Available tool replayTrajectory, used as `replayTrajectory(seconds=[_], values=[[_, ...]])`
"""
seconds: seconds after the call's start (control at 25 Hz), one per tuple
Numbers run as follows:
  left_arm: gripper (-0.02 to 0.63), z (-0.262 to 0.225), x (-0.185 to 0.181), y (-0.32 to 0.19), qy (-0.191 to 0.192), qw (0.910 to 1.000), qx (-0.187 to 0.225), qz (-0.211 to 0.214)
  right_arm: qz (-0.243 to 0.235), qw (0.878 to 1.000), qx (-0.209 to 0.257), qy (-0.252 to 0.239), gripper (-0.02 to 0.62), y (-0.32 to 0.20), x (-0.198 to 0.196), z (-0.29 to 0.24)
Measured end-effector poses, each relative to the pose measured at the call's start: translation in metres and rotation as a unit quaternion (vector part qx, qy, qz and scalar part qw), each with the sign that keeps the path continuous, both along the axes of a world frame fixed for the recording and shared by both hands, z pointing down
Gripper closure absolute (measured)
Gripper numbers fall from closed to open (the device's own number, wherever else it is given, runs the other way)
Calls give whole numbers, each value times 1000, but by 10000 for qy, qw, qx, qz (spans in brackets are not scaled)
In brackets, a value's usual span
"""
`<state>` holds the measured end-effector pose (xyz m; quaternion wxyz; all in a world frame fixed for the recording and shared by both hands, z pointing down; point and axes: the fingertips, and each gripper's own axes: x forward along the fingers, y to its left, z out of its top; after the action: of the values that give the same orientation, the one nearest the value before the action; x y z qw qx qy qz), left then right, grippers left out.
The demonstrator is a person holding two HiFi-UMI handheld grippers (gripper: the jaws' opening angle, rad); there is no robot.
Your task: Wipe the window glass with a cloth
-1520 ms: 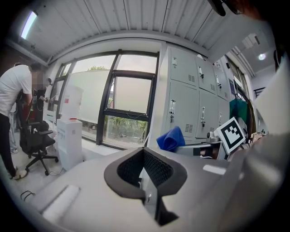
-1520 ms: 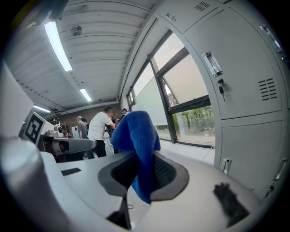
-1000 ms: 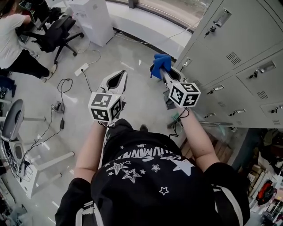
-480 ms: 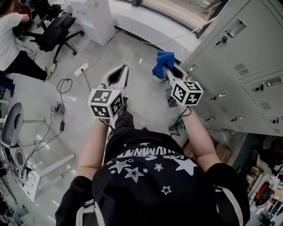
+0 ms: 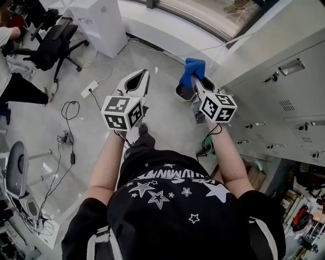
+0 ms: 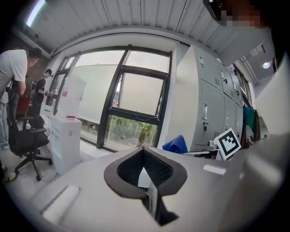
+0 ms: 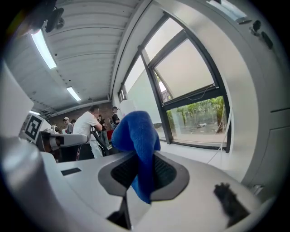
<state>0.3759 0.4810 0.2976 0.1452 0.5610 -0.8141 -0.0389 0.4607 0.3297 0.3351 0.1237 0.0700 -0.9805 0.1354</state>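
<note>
Cloth [image 5: 193, 68] nearer largely cropped window [image 5: 203, 14]

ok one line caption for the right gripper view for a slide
Right gripper shut on a blue fabric cloth, facing the black-framed window glass ahead.

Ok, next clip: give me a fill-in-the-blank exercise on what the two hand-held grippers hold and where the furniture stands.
1. The right hand-held gripper is shut on a ____ cloth.
2. The left hand-held gripper is shut on ____.
3. The grey lockers stand on the person's ____ side.
Missing words: blue; nothing; right.
</note>
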Motion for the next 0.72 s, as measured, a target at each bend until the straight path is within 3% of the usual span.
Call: replayTrajectory(seconds=[0.36,0.52,0.72], values=[[598,-2,-99,-25,10,9990,-2,451,457,9989,-40,46,522,-21,-93,-2],[598,-5,-140,-24,240,9987,170,413,562,9984,-38,-19,522,-15,-129,-6],[598,-18,-165,-30,168,9974,360,594,507,9986,48,132,522,-3,-158,-7]])
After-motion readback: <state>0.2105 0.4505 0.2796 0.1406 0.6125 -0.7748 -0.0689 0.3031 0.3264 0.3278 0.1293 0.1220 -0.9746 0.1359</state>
